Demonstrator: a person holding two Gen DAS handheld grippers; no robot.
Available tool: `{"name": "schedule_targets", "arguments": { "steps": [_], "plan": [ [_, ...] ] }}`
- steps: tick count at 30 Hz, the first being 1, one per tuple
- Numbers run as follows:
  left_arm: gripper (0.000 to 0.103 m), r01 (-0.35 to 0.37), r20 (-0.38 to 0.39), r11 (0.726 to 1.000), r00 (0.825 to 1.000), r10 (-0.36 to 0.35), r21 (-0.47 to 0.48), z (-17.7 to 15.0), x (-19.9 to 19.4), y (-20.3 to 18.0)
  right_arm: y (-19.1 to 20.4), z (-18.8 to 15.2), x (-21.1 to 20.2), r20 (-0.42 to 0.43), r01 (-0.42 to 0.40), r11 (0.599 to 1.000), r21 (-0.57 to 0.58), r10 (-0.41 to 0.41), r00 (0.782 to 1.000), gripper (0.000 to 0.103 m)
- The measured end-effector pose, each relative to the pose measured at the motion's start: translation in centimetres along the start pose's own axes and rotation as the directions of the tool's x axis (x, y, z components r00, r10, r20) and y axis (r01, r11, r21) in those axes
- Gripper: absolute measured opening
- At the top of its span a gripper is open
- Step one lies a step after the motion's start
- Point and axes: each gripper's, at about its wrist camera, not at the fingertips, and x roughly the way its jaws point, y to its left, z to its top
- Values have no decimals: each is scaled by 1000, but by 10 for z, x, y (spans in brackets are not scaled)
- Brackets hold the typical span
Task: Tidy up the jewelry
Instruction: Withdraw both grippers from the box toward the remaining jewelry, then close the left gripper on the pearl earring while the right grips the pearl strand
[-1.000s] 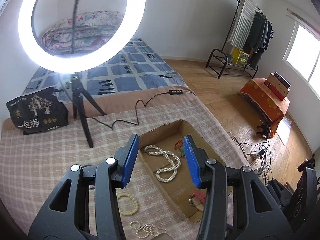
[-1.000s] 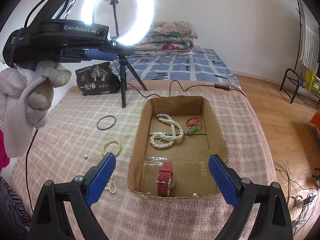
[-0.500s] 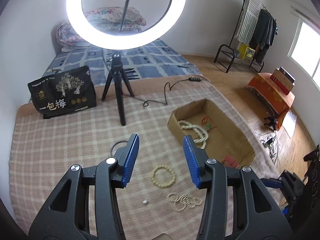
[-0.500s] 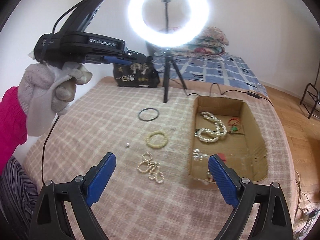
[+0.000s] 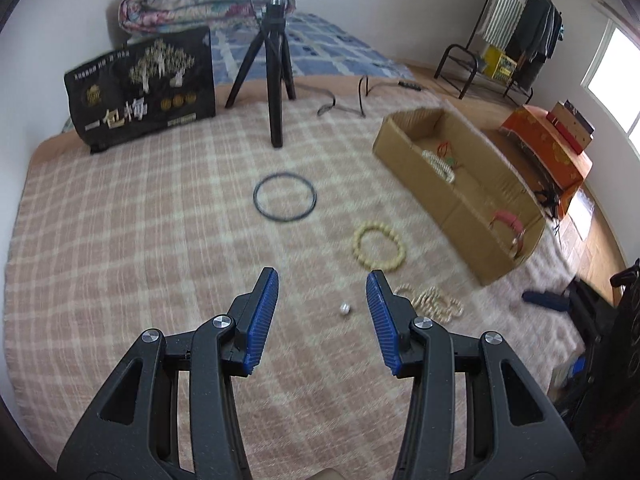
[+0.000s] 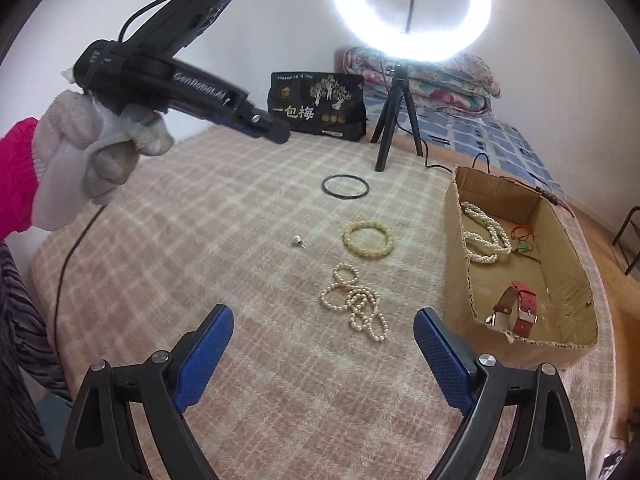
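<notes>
On the checked blanket lie a black ring (image 5: 285, 197) (image 6: 345, 187), a yellow bead bracelet (image 5: 378, 245) (image 6: 368, 237), a tangled pearl necklace (image 5: 430, 302) (image 6: 357, 304) and a small pearl stud (image 5: 345, 308) (image 6: 297, 241). The cardboard box (image 5: 436, 196) (image 6: 460, 280) holds a white bead necklace (image 6: 482, 236), a red cord with a green pendant (image 6: 524, 240) and a red watch (image 6: 520, 308). My left gripper (image 5: 322, 312) is open and empty, hovering just short of the stud; it shows at upper left in the right wrist view (image 6: 268, 130). My right gripper (image 6: 324, 348) is open and empty, near the pearl necklace.
A ring light on a black tripod (image 5: 276, 80) (image 6: 394, 120) and a black printed bag (image 5: 140, 88) (image 6: 318, 104) stand at the blanket's far side. A cable (image 5: 348, 100) runs behind the box. The blanket's edge drops to wooden floor on the right.
Both grippers have swung left, away from the box and over the loose jewelry on the blanket. The left gripper has come lower and closer to the stud. Both stay open.
</notes>
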Motion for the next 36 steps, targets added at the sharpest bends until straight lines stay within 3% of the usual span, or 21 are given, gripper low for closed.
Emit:
{"name": "schedule_targets", "arguments": {
  "steps": [5, 11, 13, 16, 20, 25, 28, 36],
  "plan": [
    [47, 11, -76, 998, 997, -7, 62, -23, 23, -6, -8, 2, 19, -33, 1, 1000, 9, -1, 999, 79],
    [47, 16, -103, 987, 995, 0, 159, -37, 38, -24, -12, 0, 44, -103, -1, 1000, 9, 2, 995, 62],
    [46, 8, -106, 983, 994, 11, 184, -37, 42, -28, -14, -2, 50, -111, 13, 1000, 17, -11, 994, 62],
    [37, 4, -121, 978, 992, 22, 207, -38, 52, -30, -18, -4, 57, -118, 26, 999, 33, -22, 993, 62],
    [37, 3, -131, 979, 991, 24, 205, -36, 63, -26, -22, -5, 62, -128, 36, 998, 48, -29, 991, 57],
    [36, 8, -130, 979, 991, 20, 205, -33, 73, -24, -26, -6, 66, -139, 38, 997, 60, -29, 990, 56],
    [30, 2, -132, 977, 991, 27, 215, -31, 80, -23, -27, -8, 69, -149, 36, 997, 64, -26, 989, 55],
    [29, 23, -125, 976, 992, 4, 217, -28, 87, -22, -26, -8, 79, -164, 37, 997, 61, -26, 986, 55]
  ]
}}
